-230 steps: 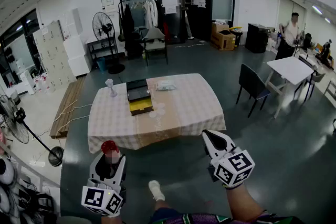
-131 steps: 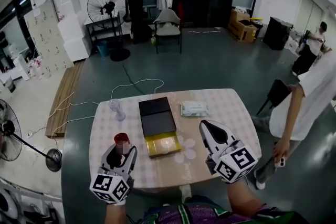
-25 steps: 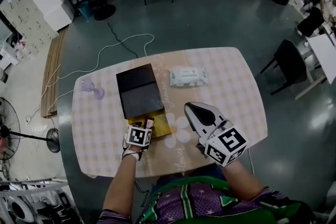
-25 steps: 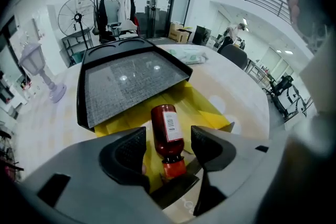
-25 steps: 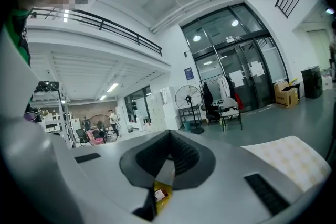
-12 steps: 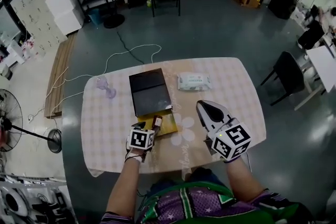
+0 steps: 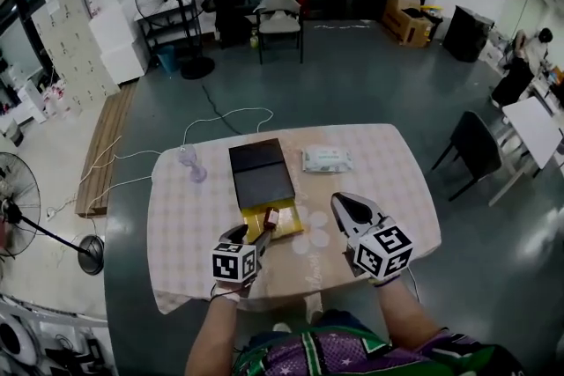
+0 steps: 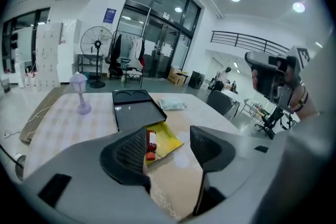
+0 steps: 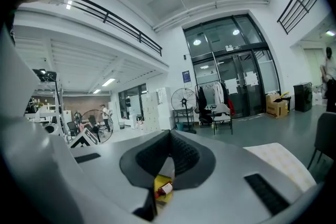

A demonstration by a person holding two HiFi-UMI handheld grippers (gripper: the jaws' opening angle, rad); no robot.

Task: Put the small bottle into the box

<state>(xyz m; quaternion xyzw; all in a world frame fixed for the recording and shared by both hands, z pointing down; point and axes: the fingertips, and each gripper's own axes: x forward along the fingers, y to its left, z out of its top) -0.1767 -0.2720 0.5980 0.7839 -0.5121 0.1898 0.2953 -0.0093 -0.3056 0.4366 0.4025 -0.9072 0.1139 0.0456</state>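
The small bottle (image 7: 270, 217), brown with a red cap, lies on its side in the yellow box (image 7: 286, 224), which is joined to a black lid (image 7: 261, 170) lying flat on the checked tablecloth. In the left gripper view the bottle (image 8: 151, 144) rests in the box (image 8: 167, 140) just beyond my left gripper (image 8: 168, 136), which is open with nothing in it. From the head view the left gripper (image 7: 253, 235) sits at the box's near edge. My right gripper (image 7: 340, 200) hovers to the right of the box, shut and empty. Under its jaws the bottle (image 9: 164, 190) shows.
A pack of wipes (image 7: 327, 159) lies right of the black lid, and a small purple lamp (image 7: 189, 161) stands to its left. The table's near edge (image 7: 291, 291) is just below both grippers. A dark chair (image 7: 471, 150) stands off to the right.
The bottle was at my left gripper's tips over the box; now it lies in the yellow box and the left gripper stands open, drawn back slightly. The right gripper stays shut.
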